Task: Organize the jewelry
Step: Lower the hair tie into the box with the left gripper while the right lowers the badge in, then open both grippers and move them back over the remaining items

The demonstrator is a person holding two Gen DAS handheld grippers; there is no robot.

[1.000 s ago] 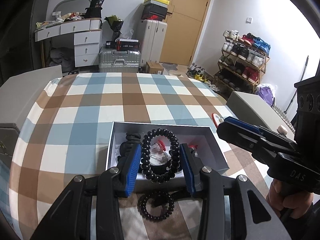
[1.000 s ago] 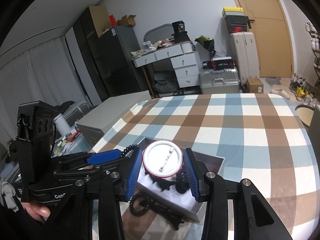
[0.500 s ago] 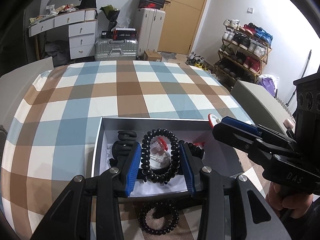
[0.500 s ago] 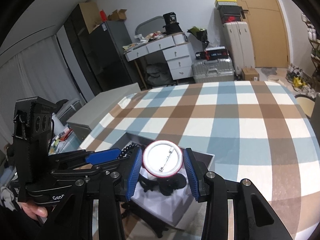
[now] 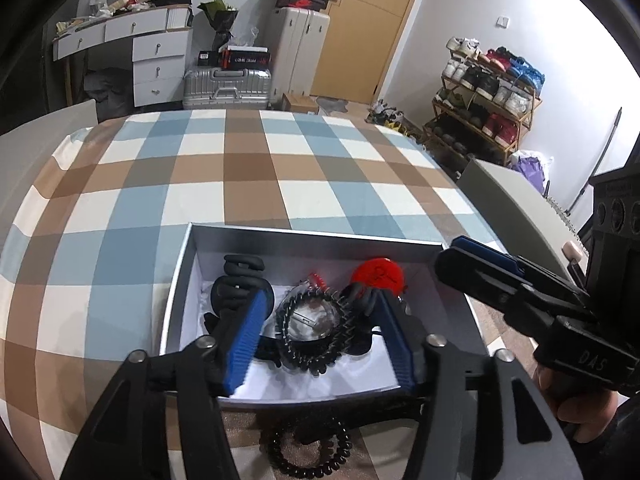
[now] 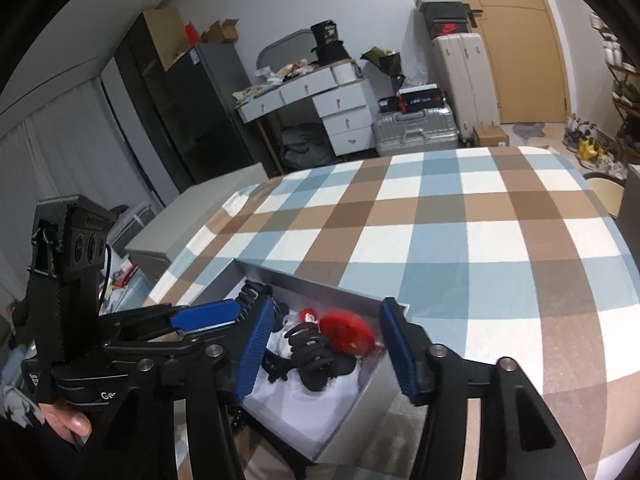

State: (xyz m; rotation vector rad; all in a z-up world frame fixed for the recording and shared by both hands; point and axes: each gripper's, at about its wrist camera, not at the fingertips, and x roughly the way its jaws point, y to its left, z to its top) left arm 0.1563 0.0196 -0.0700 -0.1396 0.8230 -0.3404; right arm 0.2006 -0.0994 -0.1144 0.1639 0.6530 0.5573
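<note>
While both of our tools hang over the open grey cardboard box with a white lining [image 5: 182, 276], neither one grips anything. Our left gripper [image 5: 320, 334] has its blue-padded jaws spread wide above the box interior, and our right gripper [image 6: 326, 346] is spread just as wide over the same box from the other side.

Inside the box, a black spiral coil hair tie [image 5: 316, 330] lies on the white lining between the left jaws without touching either pad. Just beyond it rests a round red pin badge [image 5: 378, 274], blurred in both views, lying against the other pieces near the box's far wall. To the left of the coil sits a black plastic claw hair clip [image 5: 240, 280], with more dark pieces tangled around it that we cannot tell apart.

Outside the box, on the near side, a second black spiral coil hair tie [image 5: 306, 450] lies on the blue, brown and white checked tablecloth [image 5: 248, 168], beneath the left gripper's frame.

From the left wrist view we see the right gripper's closed-looking profile at the box's right edge, held in our right hand [image 5: 576, 404].
</note>
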